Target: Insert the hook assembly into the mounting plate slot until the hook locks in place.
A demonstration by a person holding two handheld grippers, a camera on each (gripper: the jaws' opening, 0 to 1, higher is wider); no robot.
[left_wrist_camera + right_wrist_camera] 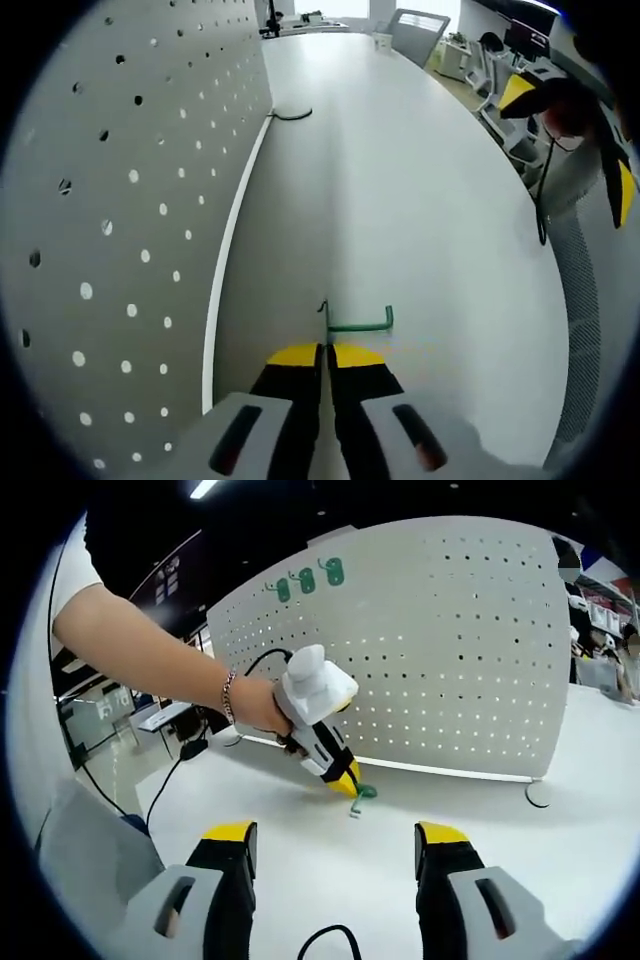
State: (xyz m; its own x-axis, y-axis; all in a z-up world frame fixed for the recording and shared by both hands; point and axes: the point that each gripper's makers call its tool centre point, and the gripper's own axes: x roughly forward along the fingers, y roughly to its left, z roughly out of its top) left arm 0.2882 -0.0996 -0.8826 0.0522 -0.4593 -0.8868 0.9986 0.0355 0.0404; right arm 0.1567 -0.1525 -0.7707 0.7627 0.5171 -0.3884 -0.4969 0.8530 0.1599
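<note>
Pressed-together fingers of the left gripper pinch a green hook low over the table, its grasped end hidden. Its long bar runs sideways beside the pegboard. Right gripper fingers are spread, empty.

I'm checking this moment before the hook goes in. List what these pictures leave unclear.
- Left gripper view: whether the shut left claw grips the green hook or only touches it; the tips hide the contact.
- Right gripper view: the hook's shape, too small and partly behind the left claw.
- Both views: which pegboard hole is the mounting slot.
- Right gripper view: green pieces on the pegboard's top, too small.
</note>
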